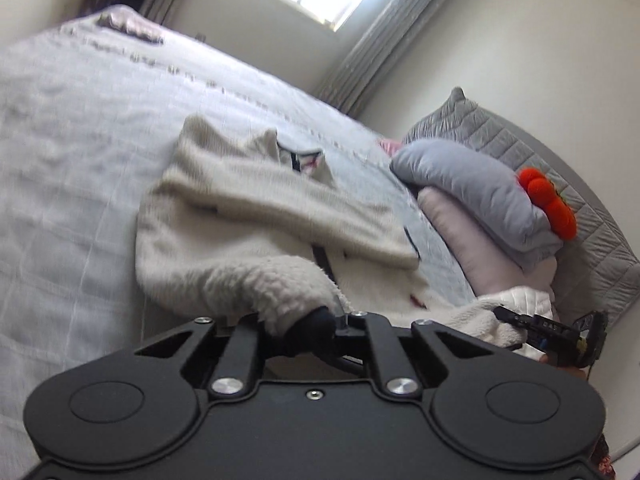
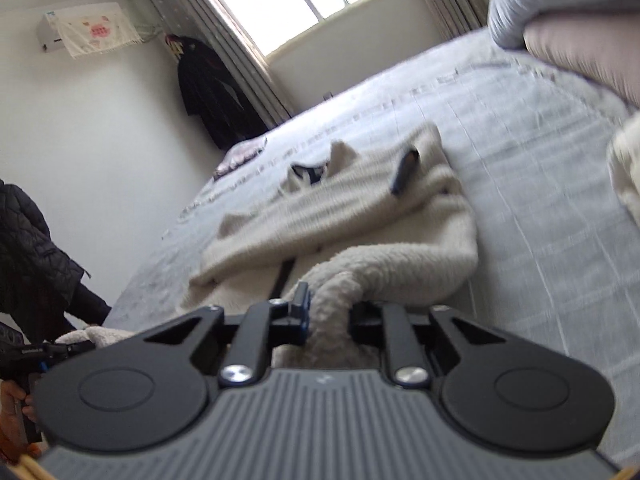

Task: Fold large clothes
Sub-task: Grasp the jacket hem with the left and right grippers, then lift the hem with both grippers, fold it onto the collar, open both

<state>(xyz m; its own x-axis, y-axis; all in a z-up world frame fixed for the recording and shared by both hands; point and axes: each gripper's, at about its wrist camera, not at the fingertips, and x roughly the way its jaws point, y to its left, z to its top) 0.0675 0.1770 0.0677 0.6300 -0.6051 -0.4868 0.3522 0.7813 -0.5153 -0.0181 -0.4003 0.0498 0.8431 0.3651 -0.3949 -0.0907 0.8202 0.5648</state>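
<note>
A cream fleece jacket (image 1: 256,216) lies on the bed (image 1: 72,152), its sleeves folded across the body and its collar pointing away from me. It also shows in the right wrist view (image 2: 352,216). My left gripper (image 1: 316,320) is shut on the jacket's near hem, which bunches up over its fingers. My right gripper (image 2: 324,316) is shut on another part of the same hem. The right gripper also shows at the lower right of the left wrist view (image 1: 520,322), holding fleece. The left gripper shows at the lower left of the right wrist view (image 2: 56,350).
The bed (image 2: 540,168) has a pale grey quilted cover. Grey and pink pillows (image 1: 480,200) with a red pompom toy (image 1: 548,204) are stacked at the headboard on the right. Dark clothes (image 2: 216,92) hang by the window. A black puffer jacket (image 2: 32,248) hangs at the left.
</note>
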